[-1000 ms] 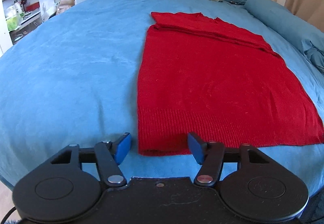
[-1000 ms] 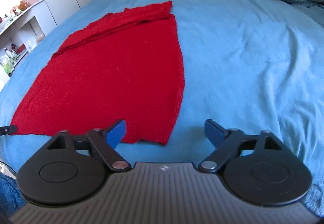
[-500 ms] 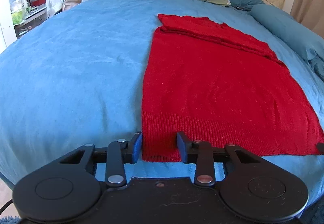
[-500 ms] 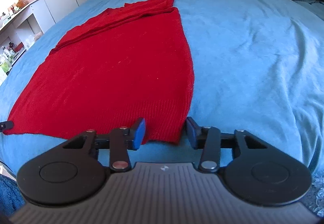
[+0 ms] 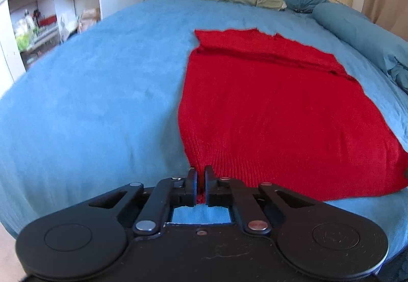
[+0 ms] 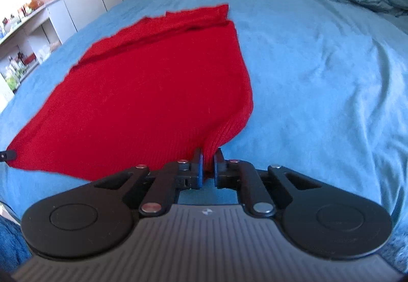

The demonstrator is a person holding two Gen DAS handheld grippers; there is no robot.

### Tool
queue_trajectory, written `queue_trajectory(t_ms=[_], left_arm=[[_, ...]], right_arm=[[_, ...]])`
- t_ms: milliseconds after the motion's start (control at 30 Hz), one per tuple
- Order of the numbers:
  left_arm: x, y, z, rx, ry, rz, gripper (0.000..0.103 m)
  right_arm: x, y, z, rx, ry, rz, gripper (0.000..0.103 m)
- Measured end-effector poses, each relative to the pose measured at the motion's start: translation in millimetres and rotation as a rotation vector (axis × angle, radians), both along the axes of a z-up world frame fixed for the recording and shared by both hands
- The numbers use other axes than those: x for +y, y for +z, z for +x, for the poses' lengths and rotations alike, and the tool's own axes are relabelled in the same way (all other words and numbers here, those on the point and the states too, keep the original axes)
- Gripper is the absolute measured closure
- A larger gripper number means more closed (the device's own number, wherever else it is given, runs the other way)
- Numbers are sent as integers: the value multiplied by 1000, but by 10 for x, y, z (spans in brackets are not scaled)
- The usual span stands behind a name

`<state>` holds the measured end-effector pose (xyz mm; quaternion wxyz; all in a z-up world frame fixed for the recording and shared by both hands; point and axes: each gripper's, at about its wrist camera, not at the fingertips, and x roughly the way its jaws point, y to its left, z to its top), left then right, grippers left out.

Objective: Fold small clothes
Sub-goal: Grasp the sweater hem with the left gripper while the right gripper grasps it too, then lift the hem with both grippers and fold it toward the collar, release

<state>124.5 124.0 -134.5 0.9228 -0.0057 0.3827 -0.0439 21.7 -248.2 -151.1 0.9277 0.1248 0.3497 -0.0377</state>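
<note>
The red knit garment [image 5: 280, 113] was spread flat on the blue bed [image 5: 89, 103], its ribbed hem along the near edge and its far end already doubled over toward the pillows. A second before, both claws had been held wide apart over the hem; by this moment they had been brought together. The left claw [image 5: 200, 180] was closed on the near left corner of the hem, with red cloth seen pinched between its pads. The right claw [image 6: 208, 163] was closed on the near right corner, where the ribbing was bunched and drawn up slightly into the grip. With both lower corners secured, the grasping step appeared to be finished. The garment was judged ready for the hem to be lifted and carried toward the far end for the next fold.
</note>
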Motion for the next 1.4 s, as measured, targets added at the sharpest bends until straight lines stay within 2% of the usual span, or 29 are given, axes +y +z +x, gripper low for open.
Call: queue_trajectory(t_ms=[200, 300, 500, 633, 733, 800, 867, 967, 1033, 1100, 1267, 1300, 1333, 1367, 1400], left_arm=[[-54, 574, 61, -143, 1, -7, 99], [-89, 922, 295, -212, 8, -26, 99], [-212, 1449, 1232, -306, 51, -49, 99], [-430, 1554, 2117, -330, 86, 13, 99], [-584, 1430, 2794, -305, 118, 55, 99], [-681, 1233, 3222, -279, 138, 66, 99], [-765, 936, 3680, -239, 164, 64, 99], [-857, 491, 4161, -204, 199, 87, 99], [-909, 209, 4445, -160, 205, 113, 99], [-921, 60, 4617, -127, 214, 117, 99], [-951, 24, 4872, -68, 203, 159, 98], [-949, 45, 4892, -61, 202, 160, 90], [-957, 84, 4892, -58, 194, 158, 87], [-956, 127, 4884, -51, 189, 160, 64], [-970, 178, 4870, -50, 189, 164, 34]], right_arm=[[-82, 500, 132, -107, 19, 44, 80], [-127, 817, 338, -170, 34, 55, 80], [-359, 1429, 1196, -278, 21, 105, 80], [-576, 1630, 2058, -293, -17, 117, 80], [-647, 1625, 2868, -244, -23, 87, 80], [-696, 1485, 3427, -201, -31, 81, 80], [-724, 1236, 3921, -161, -38, 68, 80], [-823, 757, 4490, -134, -51, 68, 80], [-891, 457, 4763, -88, -75, 76, 80], [-959, 279, 4941, -78, -86, 100, 80], [-961, 182, 5269, -29, -56, 66, 79], [-950, 190, 5313, -16, -44, 55, 76], [-934, 208, 5344, -8, -37, 38, 73], [-909, 233, 5341, 2, -36, 8, 49], [-869, 285, 5292, -4, -39, -34, 18]])
